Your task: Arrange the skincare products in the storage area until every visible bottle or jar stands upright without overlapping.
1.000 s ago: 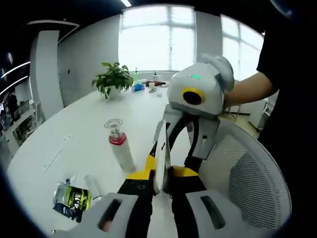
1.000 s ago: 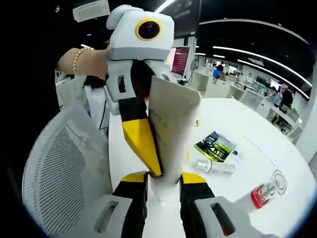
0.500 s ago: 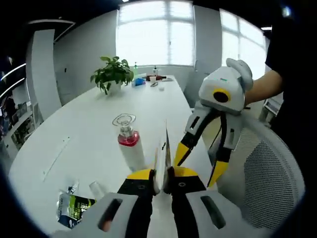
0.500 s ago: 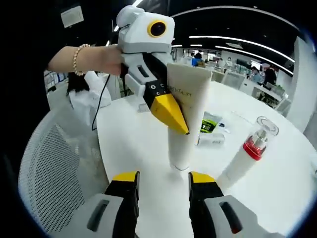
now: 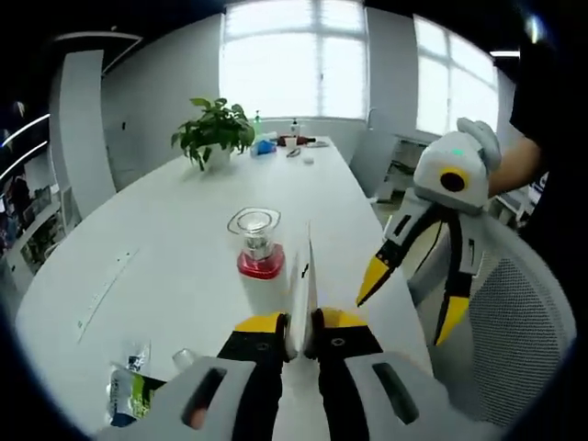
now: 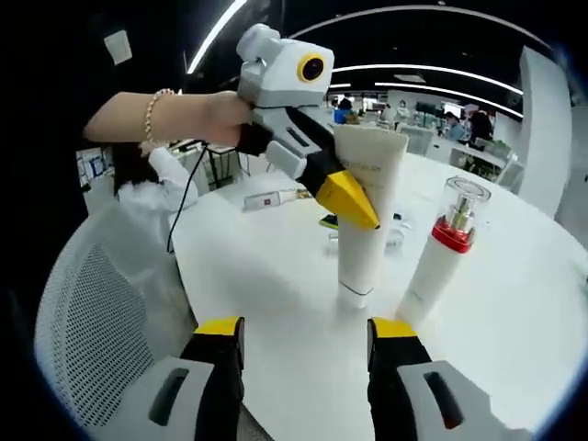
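— Right gripper view, what stands on the white table [image 6: 276, 276]?
— A white tube [image 6: 366, 220], cap down and upright, pinched near its top by the left gripper [image 6: 354, 197]; just beside it a pump bottle [image 6: 439, 262] with a red collar, also upright.
— And the right gripper [image 6: 306, 358]?
— Jaws spread wide, holding nothing, a little short of the tube.
— Which step is this?
— Likely steadying the tube before letting go. A small clear bottle [image 5: 184, 358] and a green sachet [image 5: 131, 395] lie flat further off; the bottle seems next, needing a grip and a tilt upright
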`<state>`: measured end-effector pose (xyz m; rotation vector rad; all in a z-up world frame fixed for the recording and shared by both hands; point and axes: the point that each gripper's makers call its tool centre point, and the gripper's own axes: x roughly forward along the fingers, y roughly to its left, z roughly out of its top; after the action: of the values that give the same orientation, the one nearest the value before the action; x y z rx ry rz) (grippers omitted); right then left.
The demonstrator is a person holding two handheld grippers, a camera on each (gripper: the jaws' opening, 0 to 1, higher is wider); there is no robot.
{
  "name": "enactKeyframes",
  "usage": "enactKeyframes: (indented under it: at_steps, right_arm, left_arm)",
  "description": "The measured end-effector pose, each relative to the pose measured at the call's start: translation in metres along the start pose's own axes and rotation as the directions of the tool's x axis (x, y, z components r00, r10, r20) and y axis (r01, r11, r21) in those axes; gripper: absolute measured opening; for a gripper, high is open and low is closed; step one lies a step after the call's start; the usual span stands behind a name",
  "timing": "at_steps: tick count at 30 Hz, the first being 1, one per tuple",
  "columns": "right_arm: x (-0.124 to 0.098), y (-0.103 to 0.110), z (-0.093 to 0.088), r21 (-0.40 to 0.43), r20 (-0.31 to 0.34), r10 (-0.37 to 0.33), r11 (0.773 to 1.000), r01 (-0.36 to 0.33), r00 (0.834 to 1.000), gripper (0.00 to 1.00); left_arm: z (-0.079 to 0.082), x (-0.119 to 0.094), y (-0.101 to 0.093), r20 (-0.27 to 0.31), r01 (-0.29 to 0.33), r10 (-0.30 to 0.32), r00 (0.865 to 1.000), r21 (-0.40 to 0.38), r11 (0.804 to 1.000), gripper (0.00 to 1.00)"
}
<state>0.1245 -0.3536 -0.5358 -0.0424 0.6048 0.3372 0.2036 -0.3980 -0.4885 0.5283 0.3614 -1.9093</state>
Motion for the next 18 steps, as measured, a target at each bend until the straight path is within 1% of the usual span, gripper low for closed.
enactKeyframes:
  at_steps: [5,7,11,13,18]
  right_arm:
    - [-0.004,-0.005,0.001,0.021,0.004,-0.019,1.0,0.019,1.0,0.59]
    - [-0.004,-0.008,0.001,0.027,0.009,-0.023,0.999,0.023,1.0,0.63]
    - [-0.007,-0.012,0.0,0.032,0.008,-0.045,0.998,0.045,0.999,0.67]
    - [-0.009,-0.014,0.001,0.04,0.011,-0.053,0.998,0.053,0.999,0.68]
    - [-0.01,-0.018,0.0,0.058,0.02,-0.069,0.996,0.068,0.997,0.68]
  left_arm:
    - [-0.001,0.006,0.009,-0.008,0.001,-0.001,1.0,-0.001,1.0,0.09]
    - [0.001,0.008,0.009,-0.005,0.005,-0.005,1.0,0.001,1.0,0.09]
    - [0.003,0.011,0.017,0.004,0.003,-0.003,1.0,-0.007,1.0,0.09]
    - [0.004,0.012,0.016,0.008,0.002,-0.002,1.0,-0.007,1.0,0.09]
    - [0.007,0.016,0.023,0.018,0.005,-0.005,1.0,-0.006,1.0,0.09]
